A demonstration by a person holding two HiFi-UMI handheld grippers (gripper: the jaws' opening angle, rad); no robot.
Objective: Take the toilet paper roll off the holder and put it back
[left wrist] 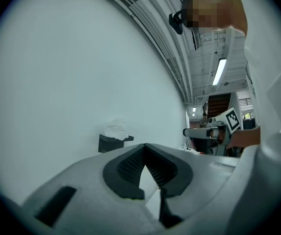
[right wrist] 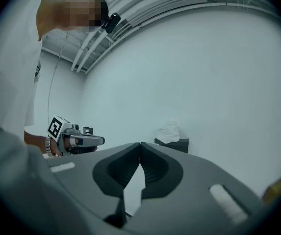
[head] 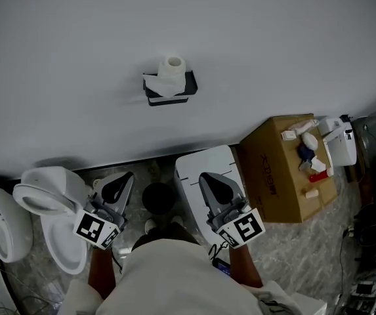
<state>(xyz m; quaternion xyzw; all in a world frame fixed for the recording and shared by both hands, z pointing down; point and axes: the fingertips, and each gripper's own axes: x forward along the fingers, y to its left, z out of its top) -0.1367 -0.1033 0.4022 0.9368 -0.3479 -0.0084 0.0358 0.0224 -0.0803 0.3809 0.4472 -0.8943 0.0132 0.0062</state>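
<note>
A white toilet paper roll (head: 170, 75) stands in a black holder (head: 189, 89) fixed to the white wall, a loose sheet hanging at its front. The roll (left wrist: 114, 129) and holder (left wrist: 112, 142) show small above the left jaws, and the roll (right wrist: 169, 131) sits on the holder (right wrist: 175, 144) in the right gripper view. My left gripper (head: 126, 178) and right gripper (head: 206, 178) are both held low near my body, far from the holder. Both have their jaws shut with tips touching and nothing between them.
A white toilet (head: 50, 205) stands at the lower left. A white box lid (head: 204, 169) lies under the right gripper. A cardboard box (head: 279, 172) with small items on top stands at the right, with a white device (head: 342, 140) beyond it.
</note>
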